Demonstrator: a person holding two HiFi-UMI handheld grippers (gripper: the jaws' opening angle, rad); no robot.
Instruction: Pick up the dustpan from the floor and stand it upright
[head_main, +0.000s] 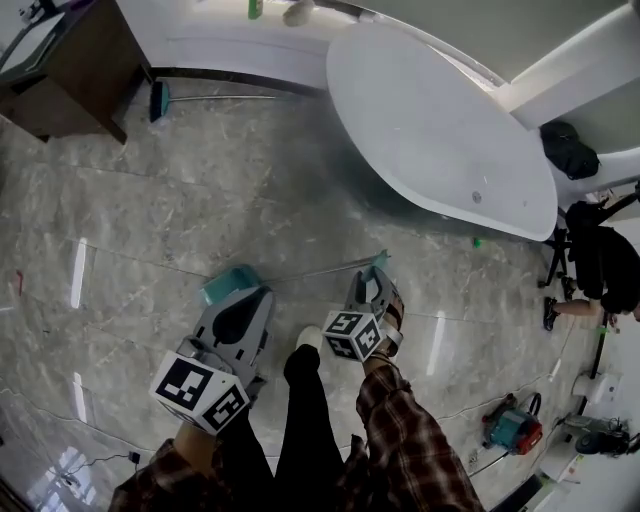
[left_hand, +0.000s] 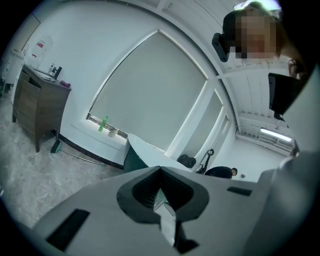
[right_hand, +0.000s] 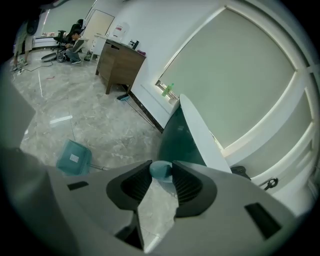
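Note:
The teal dustpan (head_main: 230, 283) rests on the marble floor. Its thin metal handle (head_main: 320, 270) runs to the right and ends in a teal grip (head_main: 380, 260). My right gripper (head_main: 372, 280) is at that end. In the right gripper view the rounded teal grip (right_hand: 161, 170) sits pinched between the tips of my right gripper (right_hand: 161, 174), with the pan (right_hand: 74, 157) down on the floor to the left. My left gripper (head_main: 252, 295) hovers just right of the pan with its tips together. Nothing shows between the tips of the left gripper (left_hand: 160, 169) in its own view.
A white bathtub (head_main: 440, 120) stands ahead at the right, and a wooden cabinet (head_main: 70, 70) at the far left. A second long-handled tool (head_main: 158, 100) lies by the wall. A person (head_main: 600, 260) and a teal machine (head_main: 515, 430) are at the right. My own dark trouser leg (head_main: 305, 400) is between the grippers.

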